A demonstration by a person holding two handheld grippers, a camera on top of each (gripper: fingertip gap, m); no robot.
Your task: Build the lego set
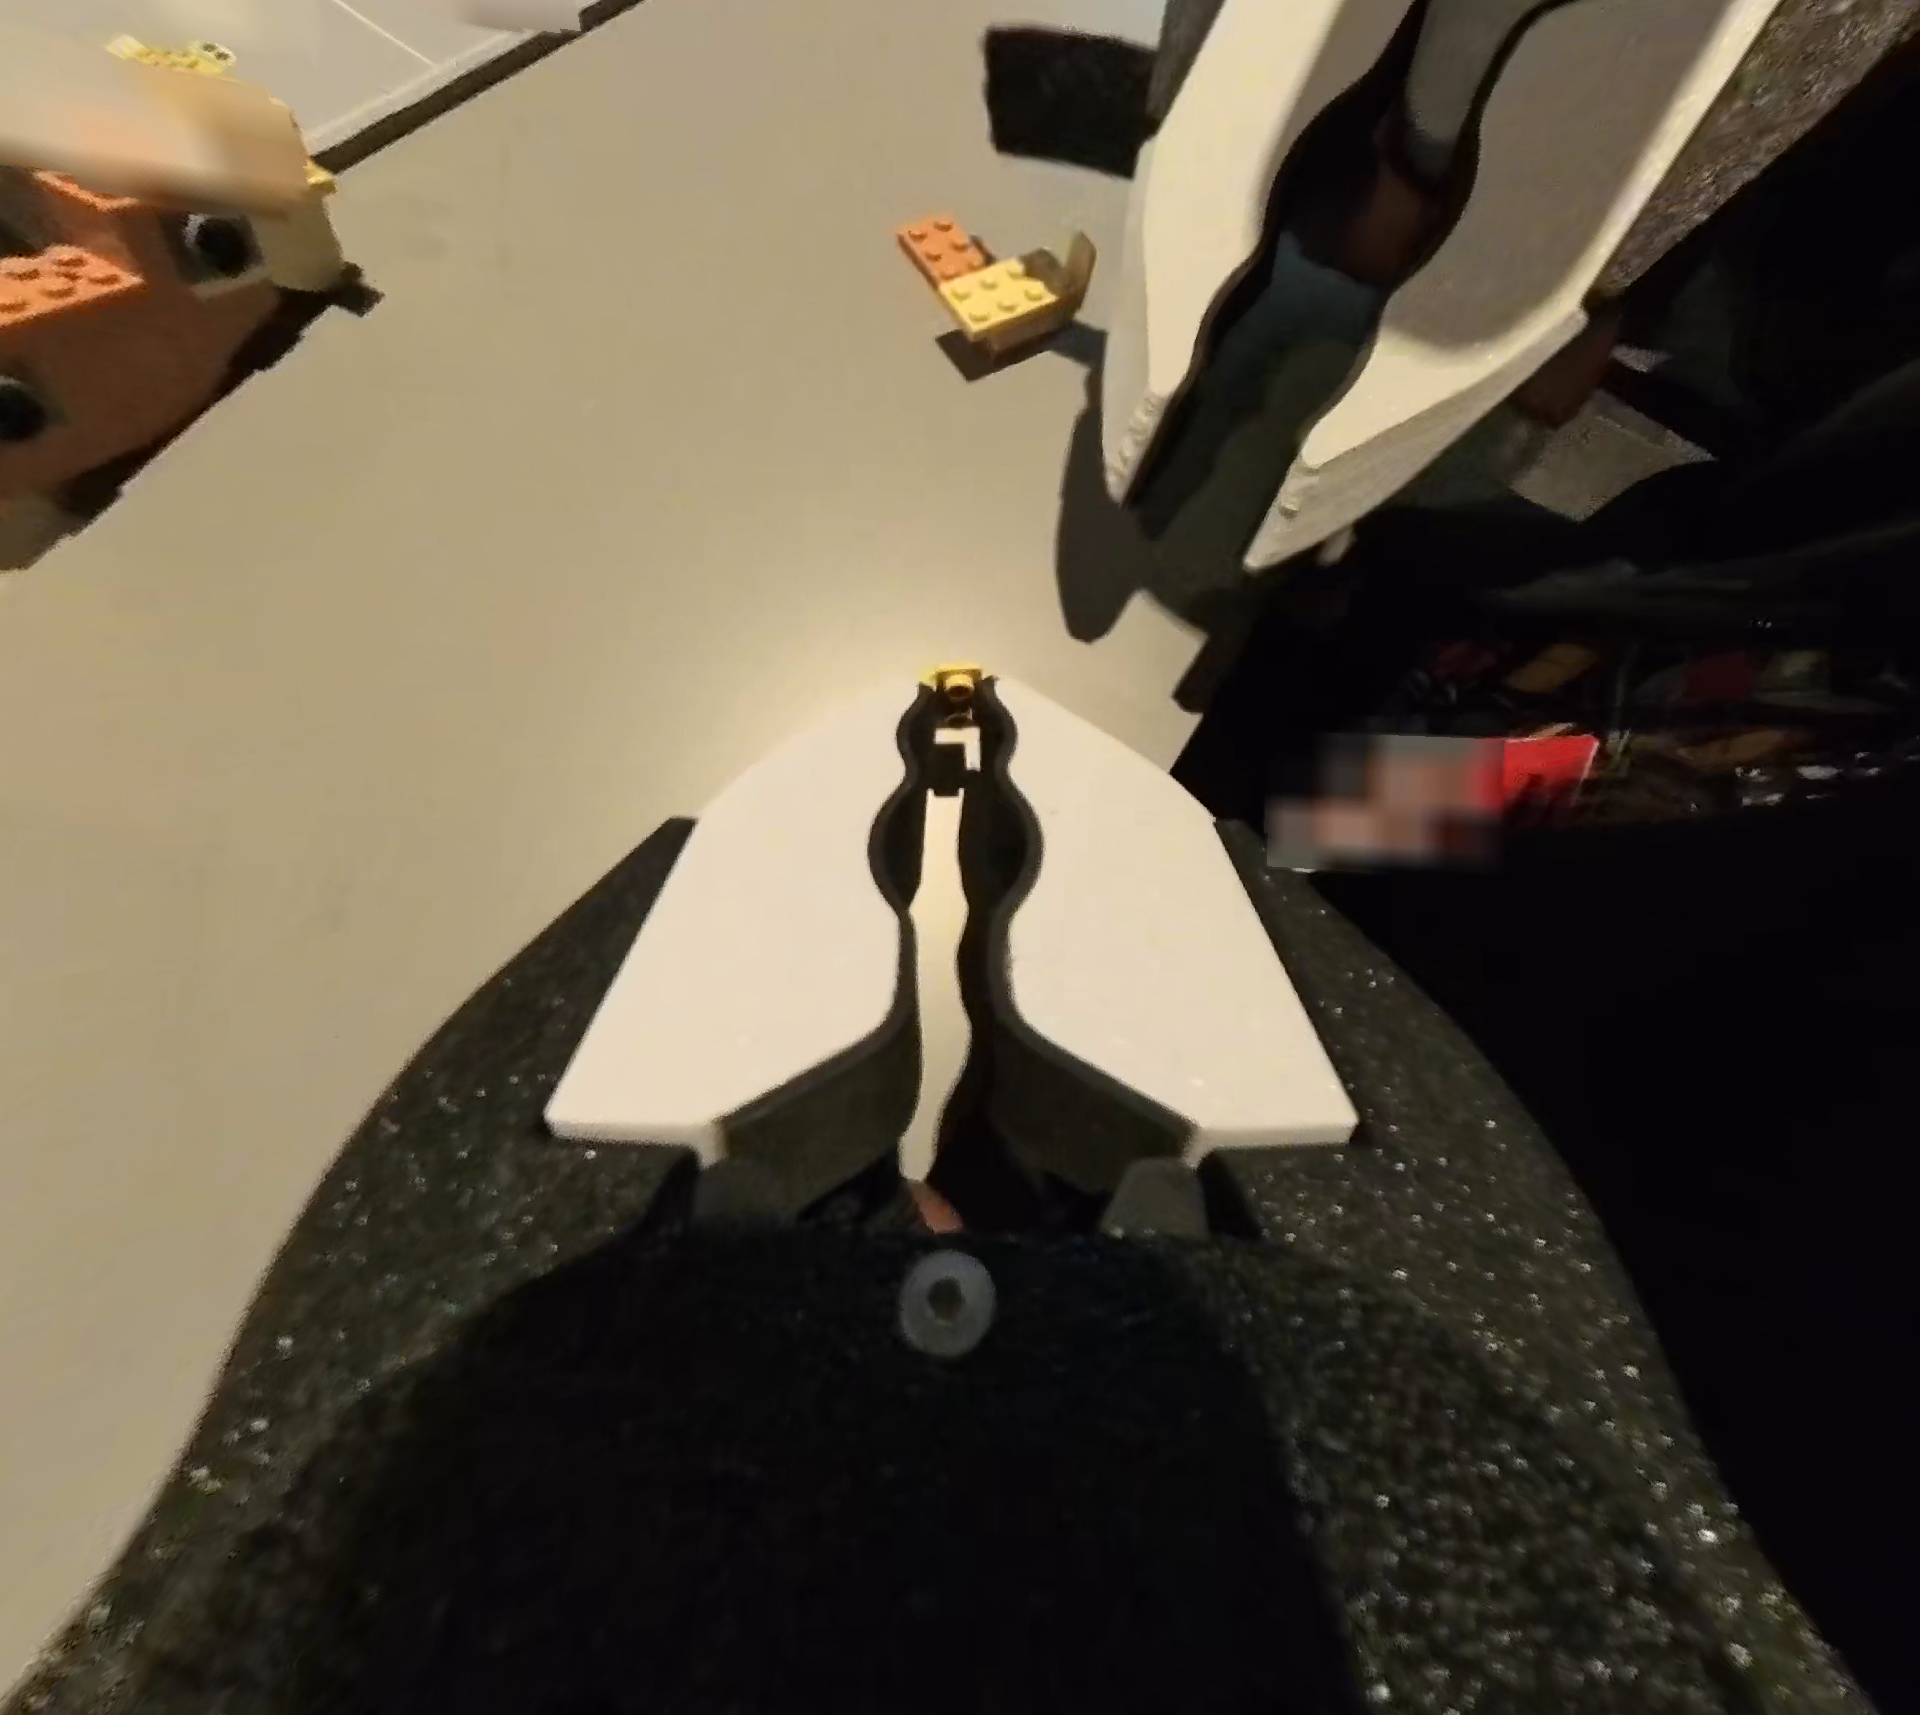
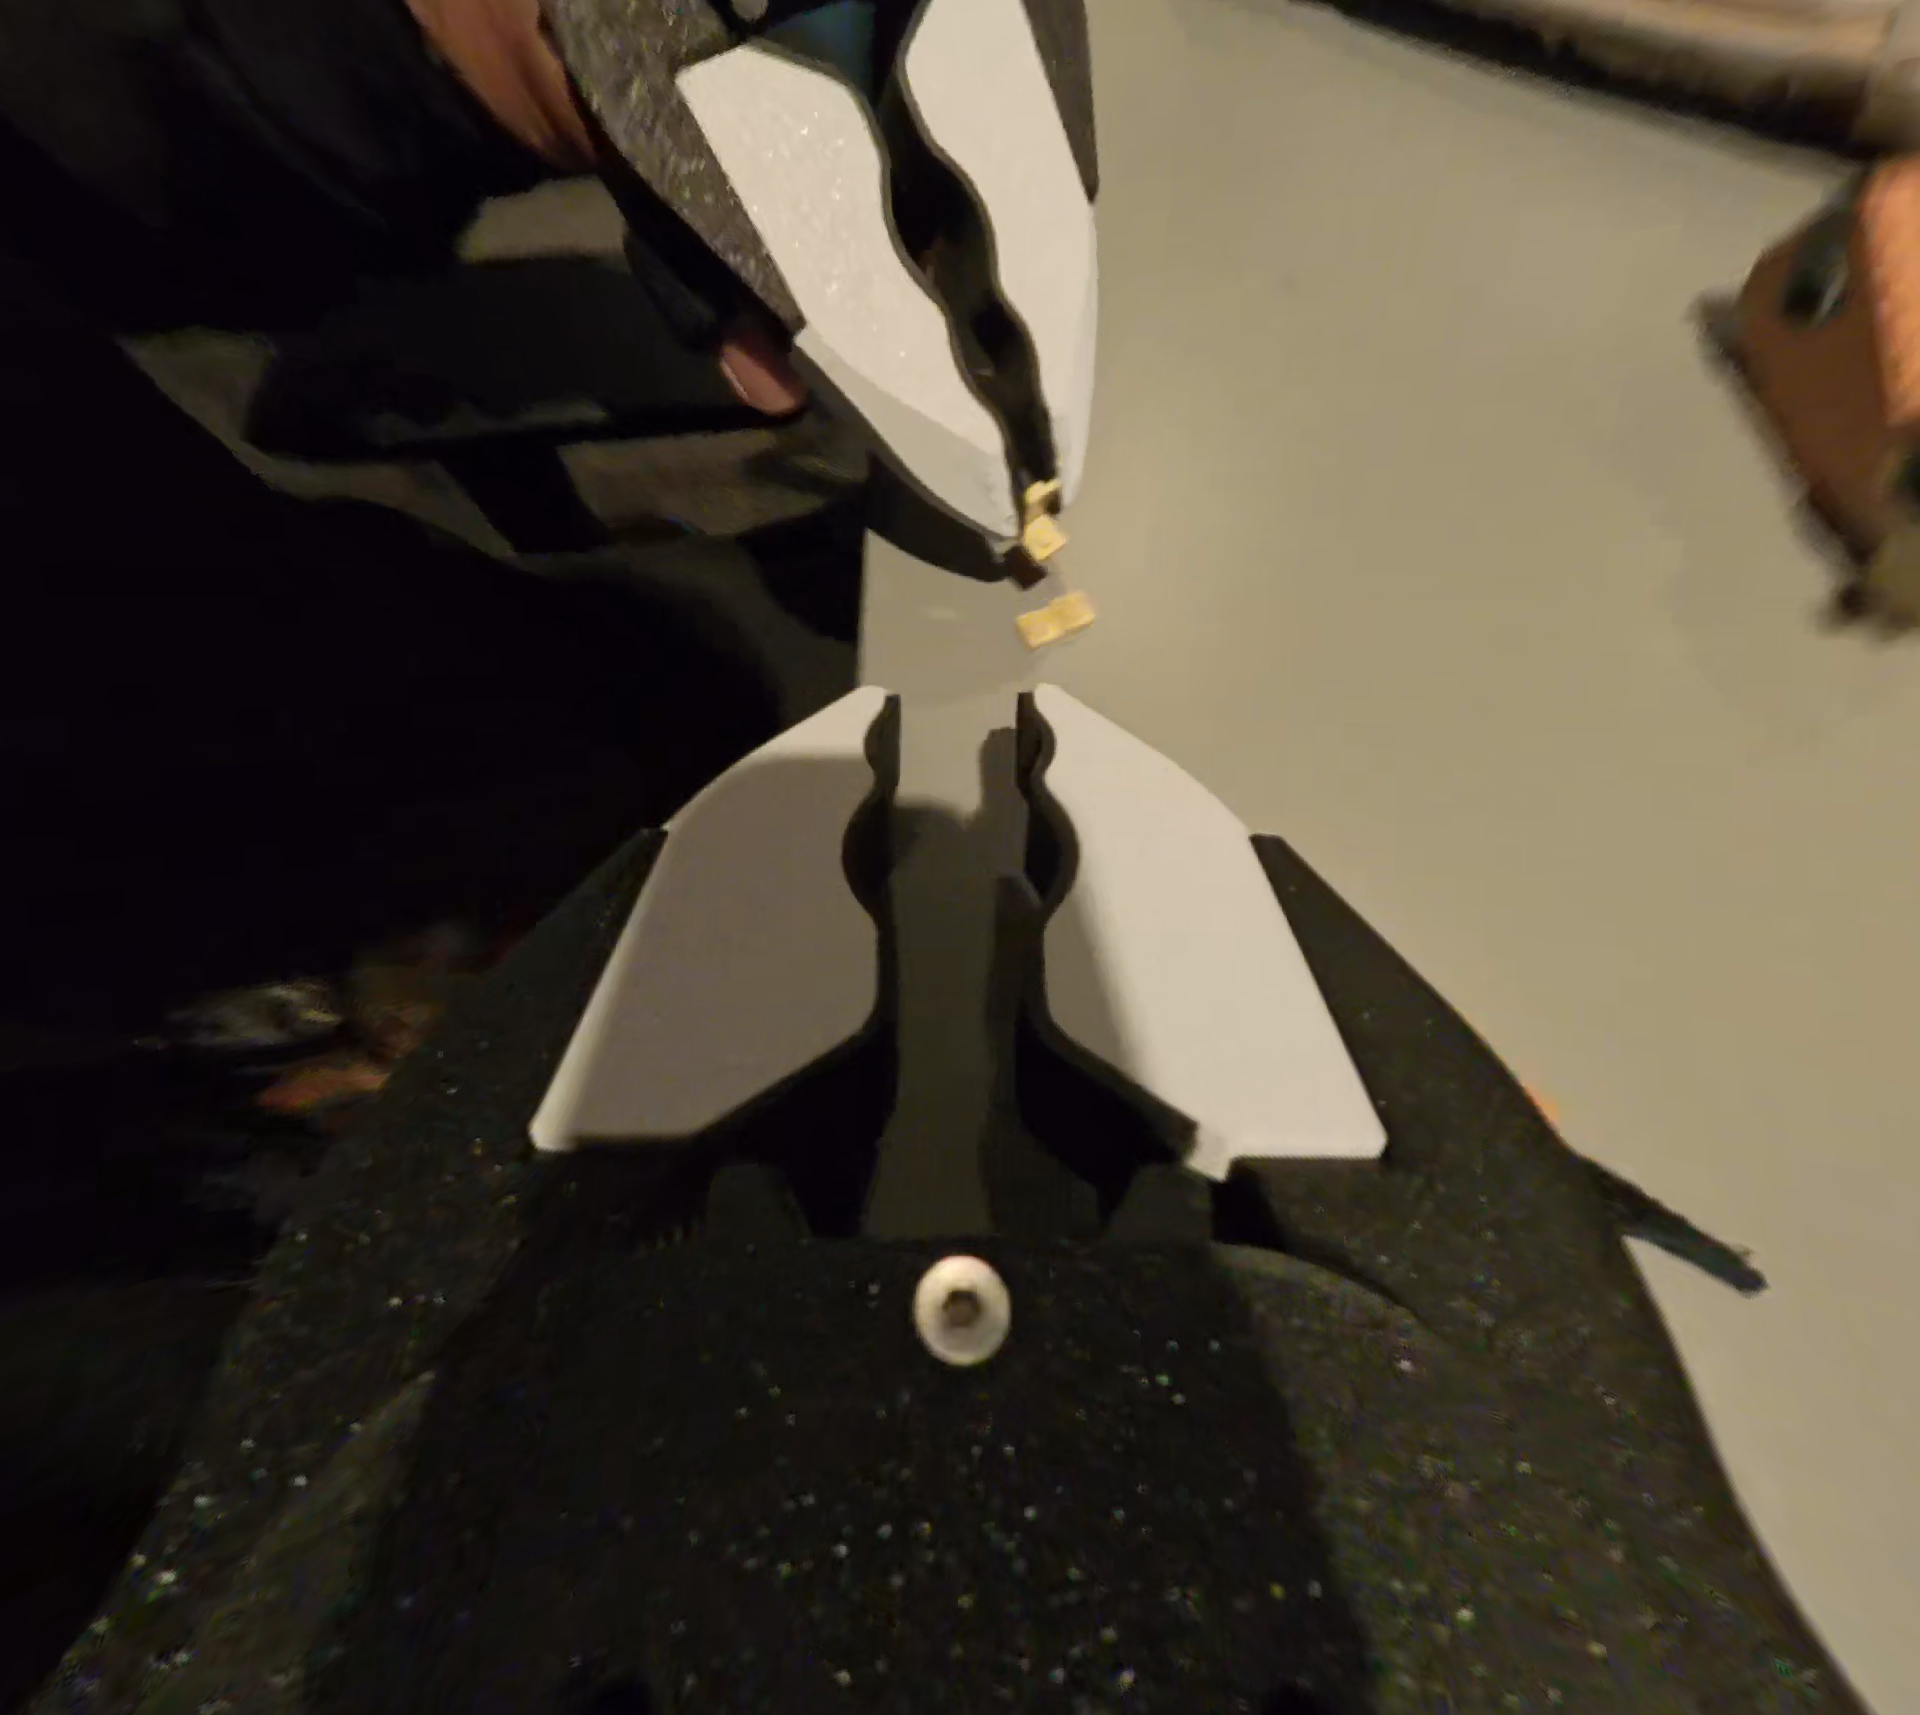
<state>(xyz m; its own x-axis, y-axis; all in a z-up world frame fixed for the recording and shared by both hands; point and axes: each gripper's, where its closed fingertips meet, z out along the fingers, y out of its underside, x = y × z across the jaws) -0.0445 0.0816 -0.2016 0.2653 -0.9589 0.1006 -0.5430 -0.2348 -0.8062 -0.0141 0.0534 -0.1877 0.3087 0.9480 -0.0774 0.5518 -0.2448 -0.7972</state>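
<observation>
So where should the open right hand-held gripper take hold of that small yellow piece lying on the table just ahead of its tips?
Probably across its short width, coming down from above. The small yellow piece lies flat and apart from the left hand-held gripper; the right hand-held gripper sits just short of it.

Speckled rough black tongs [image 1: 957, 686]; smooth matt table [image 1: 623, 439]

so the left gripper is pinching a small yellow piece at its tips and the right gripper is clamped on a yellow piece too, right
Not quite. The left gripper is indeed pinching a small yellow piece at its tips, but the right gripper is open and holds nothing. The right wrist view shows its fingers apart, with a loose yellow piece lying on the table just beyond them.
</observation>
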